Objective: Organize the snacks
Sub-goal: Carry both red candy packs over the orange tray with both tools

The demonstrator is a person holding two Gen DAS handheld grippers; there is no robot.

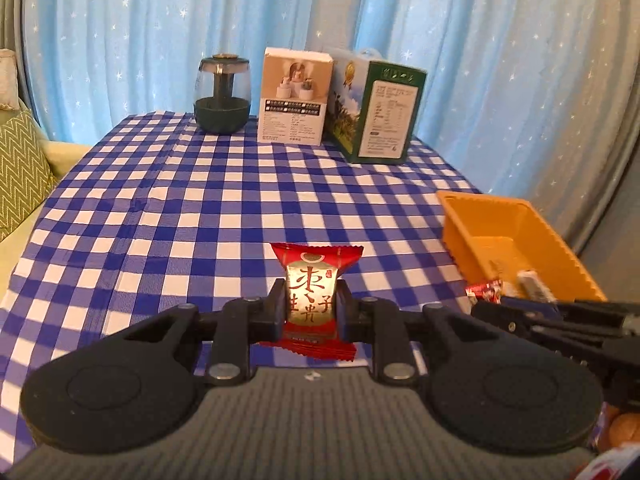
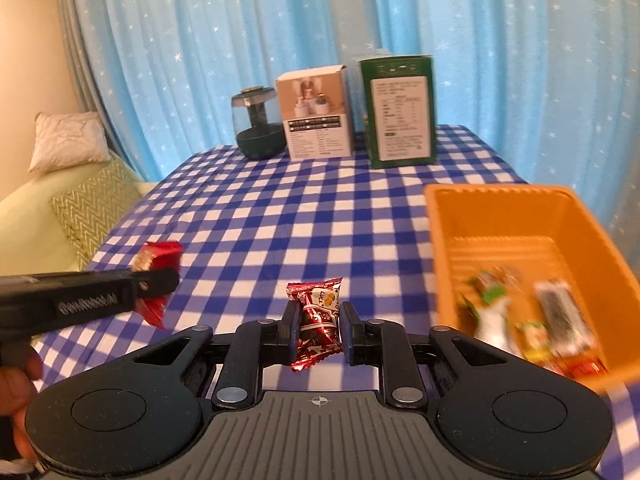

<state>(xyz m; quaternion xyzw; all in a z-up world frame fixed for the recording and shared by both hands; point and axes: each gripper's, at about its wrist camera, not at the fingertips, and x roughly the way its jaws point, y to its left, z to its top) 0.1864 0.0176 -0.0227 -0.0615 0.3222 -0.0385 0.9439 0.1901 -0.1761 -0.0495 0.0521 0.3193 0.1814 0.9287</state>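
My left tongs (image 1: pixel 311 307) clamped on a red snack packet (image 1: pixel 314 300), held off the tabletop (image 1: pixel 200 200); pale centre panel bears large red Chinese characters, a date-character on top, the rest too stylised for me to read surely

My right tongs (image 2: pixel 319 332) clamped on a smaller red foil candy (image 2: pixel 318 316); small white print and a yellow spot on the wrapper, not legible

Orange bin (image 2: pixel 500 208) ahead and right of my right tongs, already holding several wrapped snacks, blurred; one black bar, some green-and-white wrappers, red ones at the near edge

Far beyond both tongs, at the tabletop's back edge: dark green glass jar (image 1: pixel 222 96), white box (image 1: pixel 294 96) with product photo and fine print, green box (image 1: pixel 384 116) with a white label panel; text too small to read

Blue starred curtain (image 1: pixel 120 20) behind
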